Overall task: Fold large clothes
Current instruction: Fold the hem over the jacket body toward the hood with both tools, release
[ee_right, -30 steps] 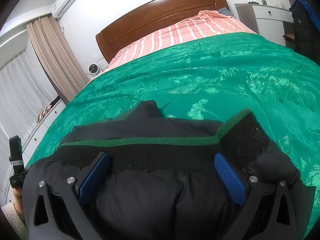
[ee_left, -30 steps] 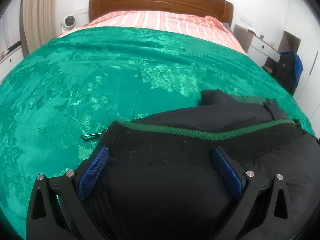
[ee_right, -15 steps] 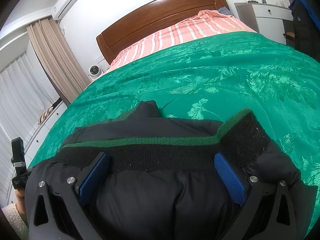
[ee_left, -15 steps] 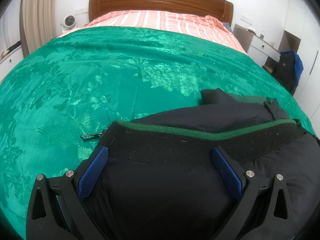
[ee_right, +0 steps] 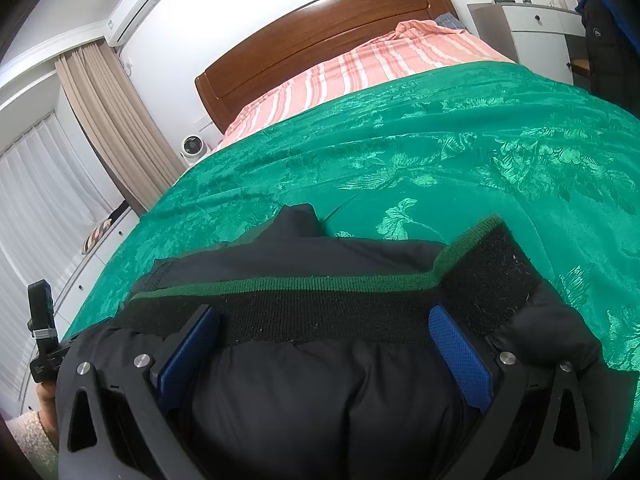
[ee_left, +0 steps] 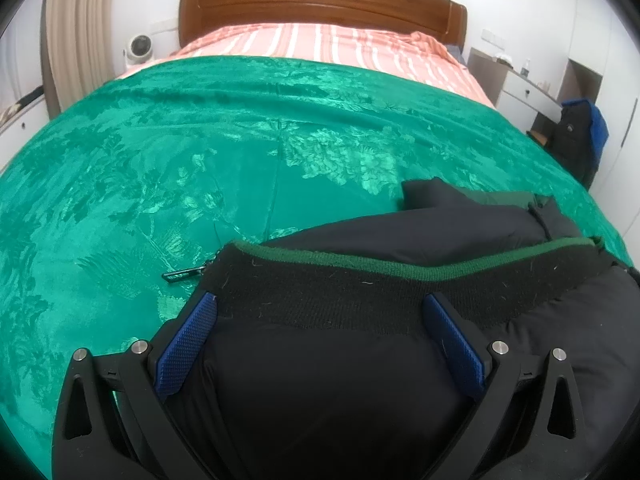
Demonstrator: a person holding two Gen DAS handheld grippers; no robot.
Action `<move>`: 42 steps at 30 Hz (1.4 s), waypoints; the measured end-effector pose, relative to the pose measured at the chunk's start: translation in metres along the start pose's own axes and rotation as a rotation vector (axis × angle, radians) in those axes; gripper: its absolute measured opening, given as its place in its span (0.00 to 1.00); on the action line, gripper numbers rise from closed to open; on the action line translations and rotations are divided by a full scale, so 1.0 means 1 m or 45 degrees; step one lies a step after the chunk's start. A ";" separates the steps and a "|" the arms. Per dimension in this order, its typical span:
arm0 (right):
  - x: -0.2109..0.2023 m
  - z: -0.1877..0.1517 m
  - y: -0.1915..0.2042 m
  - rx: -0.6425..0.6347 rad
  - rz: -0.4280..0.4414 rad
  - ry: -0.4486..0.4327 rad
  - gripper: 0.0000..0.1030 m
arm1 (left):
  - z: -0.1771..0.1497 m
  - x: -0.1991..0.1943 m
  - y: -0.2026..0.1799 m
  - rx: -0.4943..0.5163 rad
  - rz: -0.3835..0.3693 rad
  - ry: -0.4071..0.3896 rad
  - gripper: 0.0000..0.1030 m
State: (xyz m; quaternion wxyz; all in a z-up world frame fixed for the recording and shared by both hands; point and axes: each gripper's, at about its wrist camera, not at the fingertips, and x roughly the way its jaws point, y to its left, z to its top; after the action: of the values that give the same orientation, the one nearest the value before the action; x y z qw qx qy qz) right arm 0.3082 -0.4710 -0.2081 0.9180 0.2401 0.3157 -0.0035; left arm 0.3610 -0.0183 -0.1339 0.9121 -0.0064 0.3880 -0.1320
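Black jacket (ee_left: 360, 380) bunched at the near edge of the bed (ee_left: 160, 160) — knit hem up. Left gripper (ee_left: 320, 344) and right gripper (ee_right: 324, 344) both spread wide over the hem — clamping nothing.

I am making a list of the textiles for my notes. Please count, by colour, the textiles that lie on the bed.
Black, jacket with green-edged knit hem: 1
Green, bedspread: 1
Pink striped, sheet: 1
Total: 3
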 end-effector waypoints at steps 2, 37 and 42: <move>0.000 0.001 0.000 0.000 -0.001 0.006 1.00 | 0.001 0.000 -0.001 0.003 0.007 0.007 0.99; -0.189 -0.177 0.016 0.068 -0.177 0.042 1.00 | -0.085 -0.097 -0.151 0.463 0.123 0.058 0.99; -0.189 -0.179 0.021 0.055 -0.168 0.037 1.00 | -0.099 -0.082 -0.142 0.423 0.107 0.055 0.99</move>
State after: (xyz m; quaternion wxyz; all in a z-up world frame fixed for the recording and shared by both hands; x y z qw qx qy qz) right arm 0.0569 -0.4001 -0.2116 0.9056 0.2386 0.3441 -0.0674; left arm 0.2034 -0.1259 -0.1291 0.8968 0.1634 0.3803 -0.1563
